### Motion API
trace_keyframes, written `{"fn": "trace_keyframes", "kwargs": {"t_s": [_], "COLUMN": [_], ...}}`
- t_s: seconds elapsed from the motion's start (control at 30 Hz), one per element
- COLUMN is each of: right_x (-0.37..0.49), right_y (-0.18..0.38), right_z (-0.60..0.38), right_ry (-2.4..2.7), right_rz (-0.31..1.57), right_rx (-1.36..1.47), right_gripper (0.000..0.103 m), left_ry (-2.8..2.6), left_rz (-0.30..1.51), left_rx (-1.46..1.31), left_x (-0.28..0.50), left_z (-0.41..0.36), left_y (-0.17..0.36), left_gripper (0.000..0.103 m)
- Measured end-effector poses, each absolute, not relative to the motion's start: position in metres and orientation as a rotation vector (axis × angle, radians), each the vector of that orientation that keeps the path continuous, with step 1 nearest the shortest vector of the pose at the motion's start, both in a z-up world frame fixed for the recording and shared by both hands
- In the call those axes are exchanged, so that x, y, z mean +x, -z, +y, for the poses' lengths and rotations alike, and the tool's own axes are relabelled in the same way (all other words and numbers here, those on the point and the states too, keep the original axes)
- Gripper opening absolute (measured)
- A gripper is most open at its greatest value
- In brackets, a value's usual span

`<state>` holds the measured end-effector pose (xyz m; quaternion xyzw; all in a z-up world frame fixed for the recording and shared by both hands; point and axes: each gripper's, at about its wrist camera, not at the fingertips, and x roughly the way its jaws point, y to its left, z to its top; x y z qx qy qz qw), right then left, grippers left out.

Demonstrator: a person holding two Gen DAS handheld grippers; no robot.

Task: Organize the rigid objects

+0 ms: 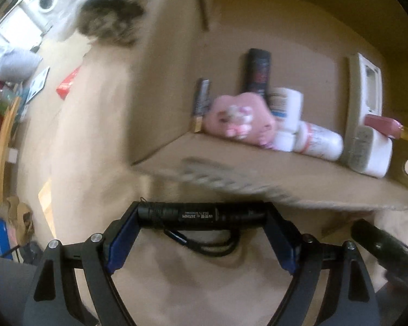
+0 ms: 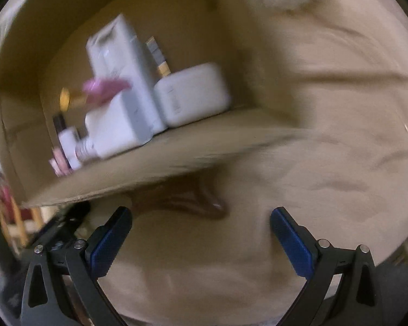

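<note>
My left gripper is shut on a black flashlight, held crosswise between the blue pads, its cord hanging below. It is just in front of the near edge of an open cardboard box. Inside the box lie a pink plush-like case, a dark tube, white bottles, a white remote and a white adapter. My right gripper is open and empty over the beige cloth, near the same box, where white boxes show.
A beige cloth covers the surface around the box. In the left wrist view a red packet, a furry grey item and wooden chair parts lie to the left. The right gripper's body shows at the right edge.
</note>
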<state>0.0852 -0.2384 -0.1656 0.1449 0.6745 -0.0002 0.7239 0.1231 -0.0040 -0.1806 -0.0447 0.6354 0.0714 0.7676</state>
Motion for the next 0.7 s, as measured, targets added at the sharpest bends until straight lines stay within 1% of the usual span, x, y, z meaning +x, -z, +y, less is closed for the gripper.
{"fn": "trace_keyframes", "kwargs": {"t_s": [0.1, 0.2, 0.3, 0.43, 0.6, 0.7], "right_x": [0.093, 0.098, 0.103, 0.097, 0.103, 0.1], "right_y": [0.172, 0.181, 0.185, 0.185, 0.186, 0.186], "right_z": [-0.214, -0.203, -0.196, -0.18, -0.182, -0.178], "right_ry": [0.002, 0.02, 0.036, 0.033, 0.009, 0.029], "right_rz": [1.502, 1.509, 1.478, 1.406, 1.402, 1.364], "right_rx": [0.191, 0.14, 0.097, -0.035, -0.036, -0.038], "right_gripper": [0.103, 0.103, 0.103, 0.103, 0.103, 0.103], "left_ry": [-0.176, -0.183, -0.19, -0.2, -0.202, -0.201], "left_rz": [1.384, 1.379, 1.376, 1.368, 1.371, 1.363], "left_rx": [-0.138, -0.149, -0.136, -0.138, -0.12, -0.113], "left_x": [0.115, 0.109, 0.103, 0.099, 0.096, 0.096], "left_z": [0.006, 0.008, 0.004, 0.002, -0.001, -0.005], "left_y": [0.183, 0.183, 0.182, 0.184, 0.192, 0.191], "left_gripper": [0.085, 0.085, 0.085, 0.085, 0.085, 0.086]}}
